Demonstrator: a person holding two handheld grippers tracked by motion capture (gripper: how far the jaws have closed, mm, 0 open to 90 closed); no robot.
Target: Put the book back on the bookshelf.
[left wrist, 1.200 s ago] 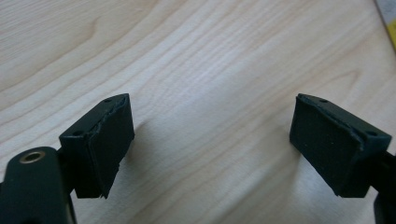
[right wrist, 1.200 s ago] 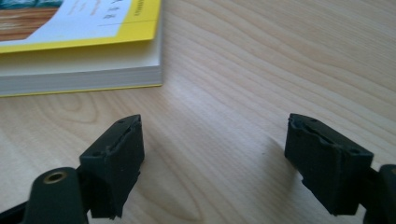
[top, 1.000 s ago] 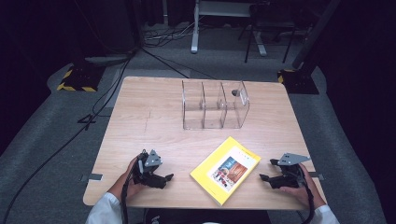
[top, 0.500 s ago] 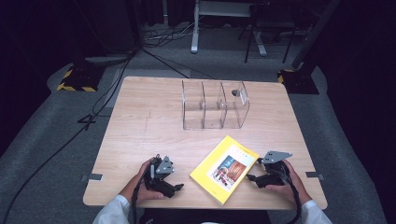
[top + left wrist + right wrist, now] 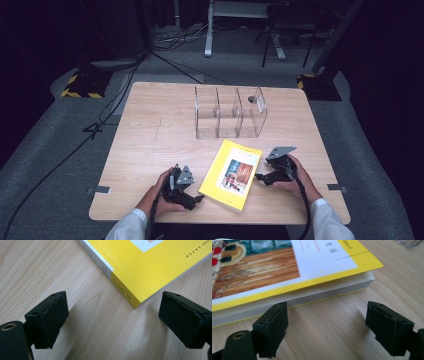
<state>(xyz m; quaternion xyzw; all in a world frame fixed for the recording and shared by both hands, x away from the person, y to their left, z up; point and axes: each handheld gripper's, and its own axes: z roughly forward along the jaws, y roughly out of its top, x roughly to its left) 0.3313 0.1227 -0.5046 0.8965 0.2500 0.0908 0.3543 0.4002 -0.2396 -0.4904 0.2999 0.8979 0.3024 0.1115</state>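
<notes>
- I am holding both grippers with jaws spread wide: left gripper (image 5: 198,198) at the spine corner of the yellow book (image 5: 231,173), right gripper (image 5: 260,176) at its page edge.
- The book is lying flat on the table (image 5: 150,135), in front of the clear organizer (image 5: 229,112).
- I am aiming low and level, so each jaw pair can take the book's full thickness.

I hold the left gripper (image 5: 199,199) and the right gripper (image 5: 259,176) low near the surface's (image 5: 150,140) front edge, fingers (image 5: 47,317) spread wide, tips turned inward toward each other.
</notes>
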